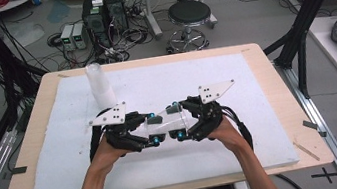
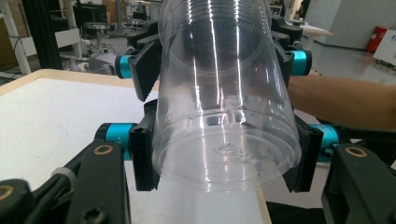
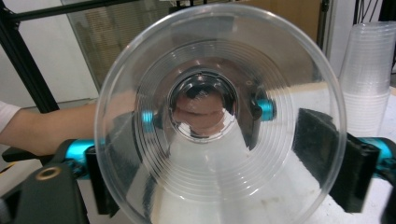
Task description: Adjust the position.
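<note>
Fingers of my left gripper and right gripper both clamp 1 clear plastic cup, held sideways between them above the desk. Behind my left gripper stands a stack of cups.

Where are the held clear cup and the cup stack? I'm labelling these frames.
clear cup [image 2: 224,116], left gripper view, on its side wall.
cup stack [image 1: 100,87], high view, on the stack's middle.
</note>
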`<action>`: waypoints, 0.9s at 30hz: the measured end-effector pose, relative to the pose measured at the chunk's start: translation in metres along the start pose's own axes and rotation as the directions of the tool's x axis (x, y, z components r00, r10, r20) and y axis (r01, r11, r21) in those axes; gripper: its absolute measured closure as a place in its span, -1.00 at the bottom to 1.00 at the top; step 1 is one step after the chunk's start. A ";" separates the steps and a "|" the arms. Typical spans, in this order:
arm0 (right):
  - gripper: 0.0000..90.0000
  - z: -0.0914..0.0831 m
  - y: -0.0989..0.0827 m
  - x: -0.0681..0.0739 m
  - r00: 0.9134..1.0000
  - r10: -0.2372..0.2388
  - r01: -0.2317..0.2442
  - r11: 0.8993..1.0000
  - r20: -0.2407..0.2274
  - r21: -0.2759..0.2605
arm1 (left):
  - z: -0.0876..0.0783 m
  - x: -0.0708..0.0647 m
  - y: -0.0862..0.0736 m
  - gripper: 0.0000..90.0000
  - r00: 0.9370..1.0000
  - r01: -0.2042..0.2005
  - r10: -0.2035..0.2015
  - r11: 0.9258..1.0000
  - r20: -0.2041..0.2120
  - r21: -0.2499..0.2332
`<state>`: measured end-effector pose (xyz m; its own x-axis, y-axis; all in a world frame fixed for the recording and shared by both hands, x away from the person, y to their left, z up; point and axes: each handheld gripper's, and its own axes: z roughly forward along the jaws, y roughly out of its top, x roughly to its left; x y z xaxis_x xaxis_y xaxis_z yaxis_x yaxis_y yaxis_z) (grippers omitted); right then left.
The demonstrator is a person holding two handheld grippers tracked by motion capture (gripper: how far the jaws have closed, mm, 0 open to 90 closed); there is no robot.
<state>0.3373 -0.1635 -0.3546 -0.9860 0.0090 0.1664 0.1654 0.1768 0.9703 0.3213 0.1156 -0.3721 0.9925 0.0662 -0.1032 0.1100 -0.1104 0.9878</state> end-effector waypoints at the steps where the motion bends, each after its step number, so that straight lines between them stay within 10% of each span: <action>1: -0.57 0.000 0.000 0.000 1.000 0.000 0.000 1.000 0.000 0.000 | 0.000 0.000 0.000 -0.07 1.000 -0.003 0.003 1.000 0.000 0.001; 27: -0.34 -0.001 -0.002 0.000 1.000 -0.020 0.020 1.000 -0.022 -0.015 | 0.002 0.000 -0.001 -0.09 1.000 0.002 -0.002 1.000 0.002 0.016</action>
<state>0.3367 -0.1651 -0.3561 -0.9884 -0.0164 0.1509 0.1463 0.1617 0.9759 0.3213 0.1138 -0.3732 0.9923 0.0646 -0.1054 0.1129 -0.1265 0.9855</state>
